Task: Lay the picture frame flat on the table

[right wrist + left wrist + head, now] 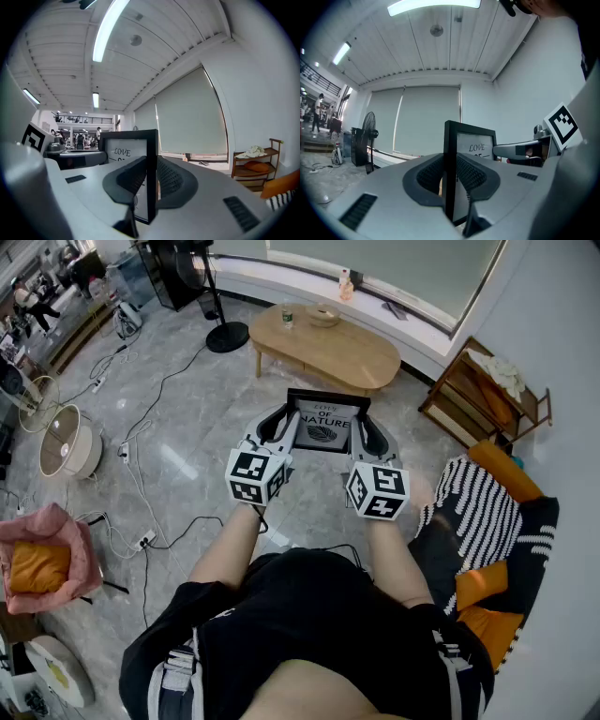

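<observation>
Nearest the head camera are the person's black shirt [309,615] and bare forearms. The hands are concealed beneath the marker cubes.

The left gripper [277,425] is clamped on the left side rail of the black rectangular picture frame [324,423]. The right gripper [366,432] is clamped on the right side rail. Each gripper view shows ribbed pads pressing both faces of the rail.

The picture frame is held in the air between the two grippers, printed face toward the person. It hangs above the grey polished floor [187,465] and short of the table.

Loose cables [141,427] cross the floor on the left. A black-and-white striped cushion [483,507] lies to the right.

Beyond the frame stands an oval light-wood coffee table [328,352] carrying a cup and a bowl (both too small to describe further). A black pedestal fan [225,334] stands left of it and a wooden shelf unit [487,395] right of it. A window with pale closed blinds [375,259] closes the room.

Limits of view:
- The frame's bottom edge is hidden behind the gripper bodies.
- The jaws cut off the print below its top lines.
- Whether the frame is upright or leaning cannot be judged.
</observation>
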Demonstrator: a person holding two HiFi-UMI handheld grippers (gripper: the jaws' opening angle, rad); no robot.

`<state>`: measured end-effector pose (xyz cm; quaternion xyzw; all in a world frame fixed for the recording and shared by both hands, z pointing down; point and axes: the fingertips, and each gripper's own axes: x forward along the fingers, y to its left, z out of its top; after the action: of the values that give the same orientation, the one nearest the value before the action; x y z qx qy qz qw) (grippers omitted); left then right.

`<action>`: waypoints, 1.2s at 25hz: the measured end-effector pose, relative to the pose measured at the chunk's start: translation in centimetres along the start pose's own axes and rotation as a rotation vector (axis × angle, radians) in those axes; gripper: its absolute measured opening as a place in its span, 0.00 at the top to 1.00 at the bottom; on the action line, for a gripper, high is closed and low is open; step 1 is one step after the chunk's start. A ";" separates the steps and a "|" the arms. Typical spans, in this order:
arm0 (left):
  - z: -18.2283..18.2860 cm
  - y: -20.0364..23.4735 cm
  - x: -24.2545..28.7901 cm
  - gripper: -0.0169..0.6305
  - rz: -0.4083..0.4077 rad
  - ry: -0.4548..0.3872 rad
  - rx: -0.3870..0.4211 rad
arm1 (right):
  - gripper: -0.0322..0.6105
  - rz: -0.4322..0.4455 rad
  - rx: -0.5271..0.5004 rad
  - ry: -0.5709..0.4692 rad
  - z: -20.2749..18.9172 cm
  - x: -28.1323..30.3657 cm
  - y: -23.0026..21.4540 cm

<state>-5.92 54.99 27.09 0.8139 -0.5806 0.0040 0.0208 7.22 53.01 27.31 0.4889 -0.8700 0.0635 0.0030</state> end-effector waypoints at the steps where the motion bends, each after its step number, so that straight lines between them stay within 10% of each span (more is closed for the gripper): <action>1: 0.0 0.2 -0.1 0.83 0.000 0.001 0.000 | 0.82 0.000 0.006 -0.001 0.0 0.0 0.2; 30: -0.7 9.6 -2.8 0.83 -0.084 -0.011 -0.010 | 0.81 -0.051 0.047 -0.021 -1.7 4.7 8.4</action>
<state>-15.92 54.58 27.98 0.8374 -0.5462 -0.0042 0.0218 -2.54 53.50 28.36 0.5113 -0.8557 0.0786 -0.0157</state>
